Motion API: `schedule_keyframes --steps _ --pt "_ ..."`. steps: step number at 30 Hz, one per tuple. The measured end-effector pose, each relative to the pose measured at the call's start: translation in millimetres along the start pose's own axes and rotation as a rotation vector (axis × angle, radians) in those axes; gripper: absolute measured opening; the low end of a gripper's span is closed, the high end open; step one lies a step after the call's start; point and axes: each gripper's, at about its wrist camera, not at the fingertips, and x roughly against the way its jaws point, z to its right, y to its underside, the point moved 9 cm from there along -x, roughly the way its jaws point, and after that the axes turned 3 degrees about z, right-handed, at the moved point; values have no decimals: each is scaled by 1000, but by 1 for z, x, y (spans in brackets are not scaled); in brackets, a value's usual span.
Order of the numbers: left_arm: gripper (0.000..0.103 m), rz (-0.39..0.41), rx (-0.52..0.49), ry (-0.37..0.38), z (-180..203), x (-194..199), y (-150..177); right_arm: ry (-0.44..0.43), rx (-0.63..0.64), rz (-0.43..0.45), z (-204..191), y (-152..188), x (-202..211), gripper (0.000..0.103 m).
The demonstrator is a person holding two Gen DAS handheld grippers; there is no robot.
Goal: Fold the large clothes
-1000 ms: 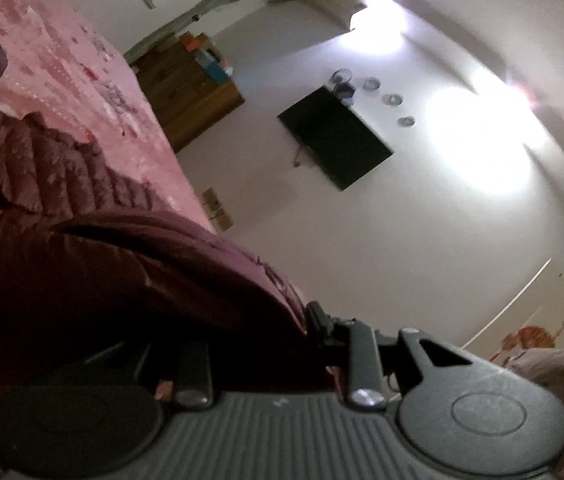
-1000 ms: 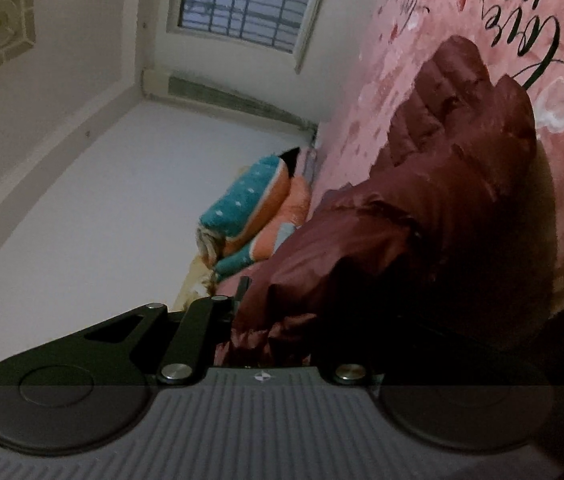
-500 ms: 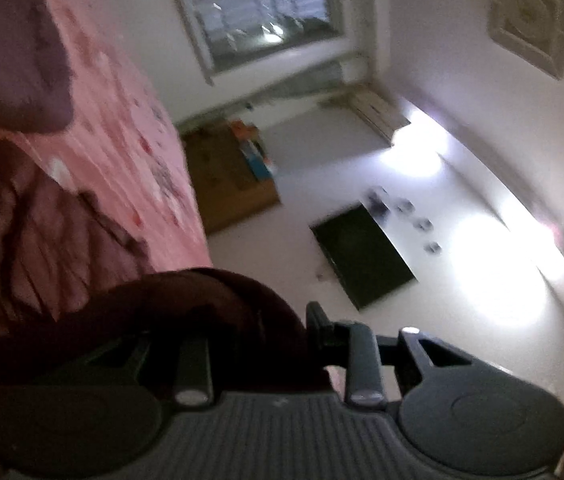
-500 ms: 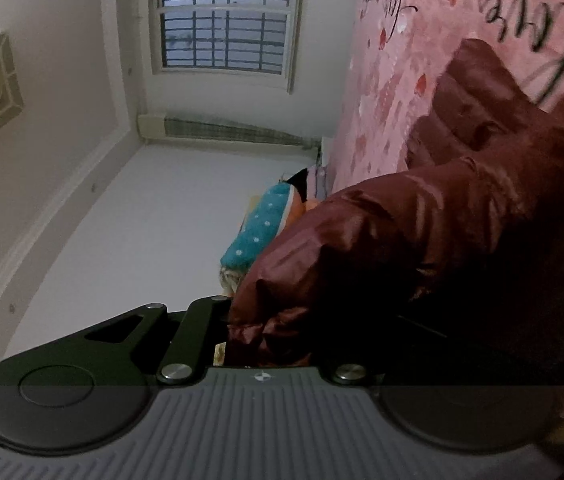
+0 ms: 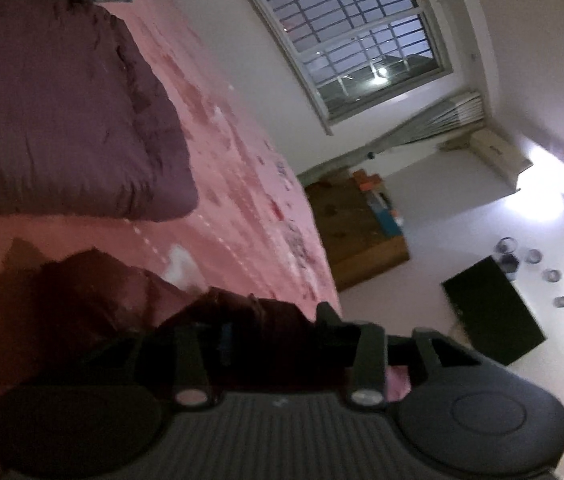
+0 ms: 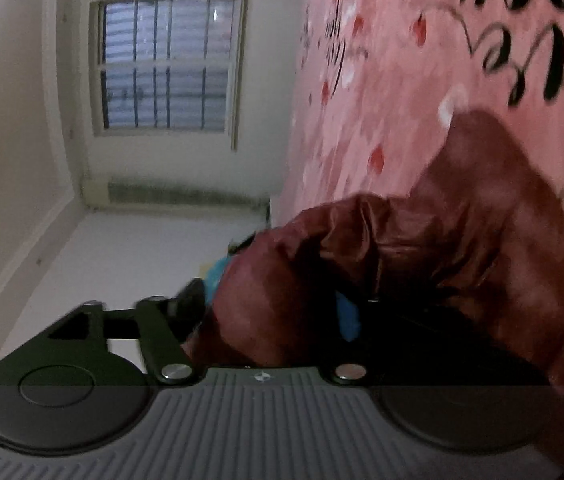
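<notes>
Both hand-held grippers have swept across the pink printed bed [image 6: 382, 80] and have just been opening: the right hand-held gripper [image 6: 282, 312] stands wide around the dark red quilted puffer jacket [image 6: 462, 240], seemingly released (fold laid); the left hand-held gripper [image 5: 266, 344] is half open, jacket [image 5: 242, 320] between its jaws, grip unclear.

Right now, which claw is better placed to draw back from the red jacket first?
Right. On the right claw the jaws have just been opening and stand wide, the jacket lying between them. On the left claw they have just been opening too, but less, and fabric fills them, perhaps pinched.
</notes>
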Motion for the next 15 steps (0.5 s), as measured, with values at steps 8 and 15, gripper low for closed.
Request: schedule_keyframes --steps 8,15 --pt "91 179 -143 -47 12 37 -35 54 228 80 -1 -20 12 102" --pt "91 20 -410 -52 46 47 7 149 552 69 -9 -6 16 103"
